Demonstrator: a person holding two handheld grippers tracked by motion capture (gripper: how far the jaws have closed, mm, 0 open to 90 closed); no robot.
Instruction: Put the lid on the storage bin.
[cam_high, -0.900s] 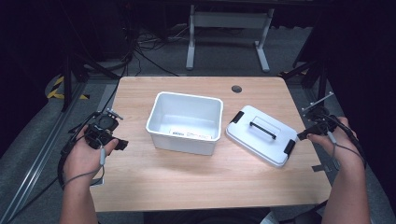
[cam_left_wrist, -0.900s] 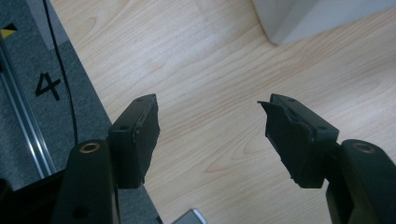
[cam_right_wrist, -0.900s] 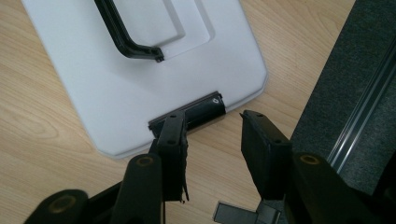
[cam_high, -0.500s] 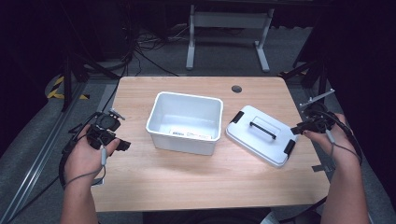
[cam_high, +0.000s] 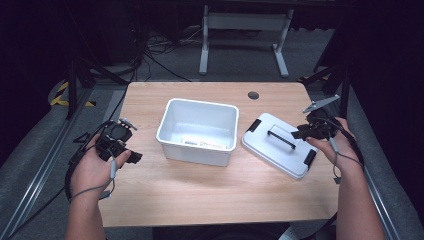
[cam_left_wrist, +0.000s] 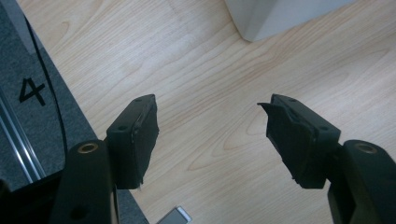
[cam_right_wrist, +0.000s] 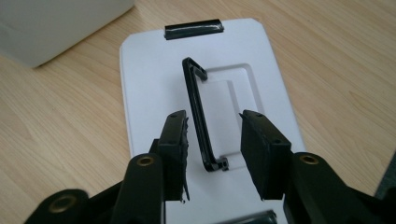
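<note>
right tongs (cam_right_wrist: 212, 140): open, black handle (cam_right_wrist: 198, 112) of flat white plastic lid (cam_right_wrist: 154, 74) between them, lower middle | left tongs (cam_left_wrist: 210, 135): wide open, holding nothing, over light wooden table (cam_left_wrist: 210, 60)

Your right gripper (cam_right_wrist: 212, 140) sits straddling the lid (cam_high: 280, 144): white, rectangular, lying flat on the wood. Its black handle (cam_right_wrist: 198, 112) stands raised between the jaws, untouched by either pad. Black latch (cam_right_wrist: 193, 28) at the lid's far end. White bin (cam_high: 198, 130), open and upright, beyond the lid.
</note>
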